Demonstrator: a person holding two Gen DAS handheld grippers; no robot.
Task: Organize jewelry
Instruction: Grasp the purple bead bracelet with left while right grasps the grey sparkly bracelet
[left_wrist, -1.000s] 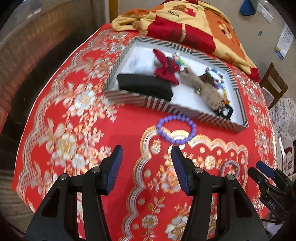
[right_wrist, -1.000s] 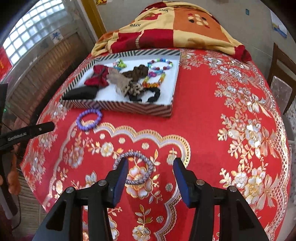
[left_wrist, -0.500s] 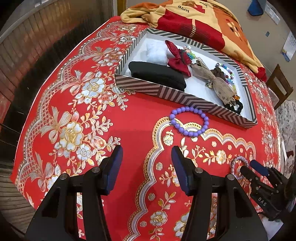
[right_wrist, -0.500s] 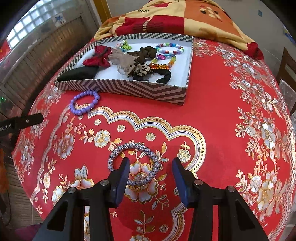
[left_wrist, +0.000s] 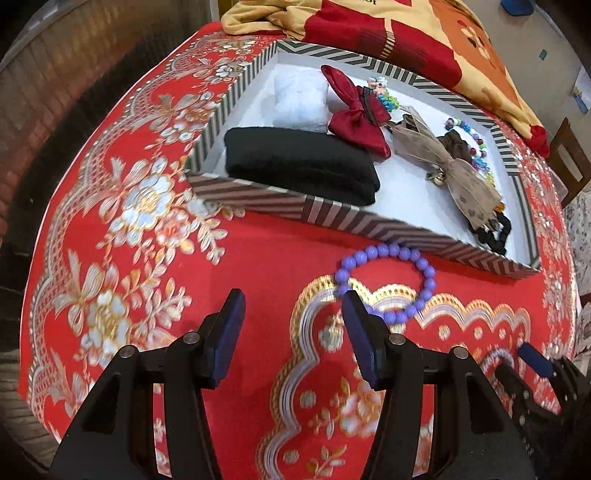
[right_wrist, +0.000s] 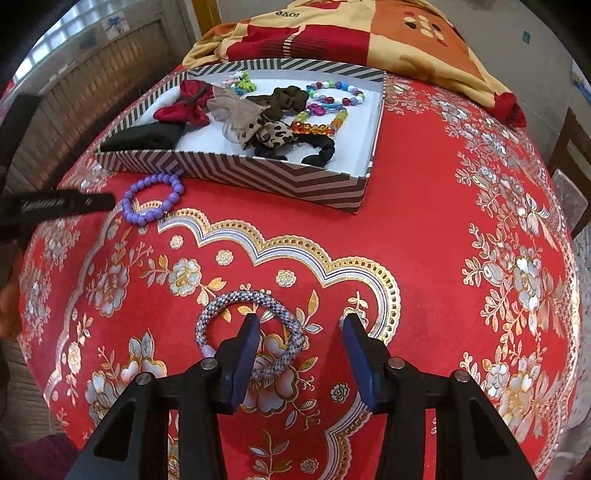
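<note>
A purple bead bracelet (left_wrist: 391, 282) lies on the red cloth just in front of the striped box (left_wrist: 354, 218); it also shows in the right wrist view (right_wrist: 153, 199). My left gripper (left_wrist: 291, 314) is open, its right finger touching or overlapping the bracelet's near left edge. A grey woven bracelet (right_wrist: 255, 328) lies on the cloth; my right gripper (right_wrist: 301, 336) is open, its left finger over the bracelet's middle. The striped box (right_wrist: 236, 168) holds bows, scrunchies and bead bracelets.
A patterned blanket (right_wrist: 369, 37) is heaped behind the box. A black folded cloth (left_wrist: 299, 166) and a red bow (left_wrist: 356, 114) lie in the box. A wooden chair (left_wrist: 570, 155) stands at the right. The table edge drops off at left.
Both grippers have moved forward and lower toward the cloth. The left one has closed in on the purple bracelet, the right one on the grey bracelet. Both stay open.
</note>
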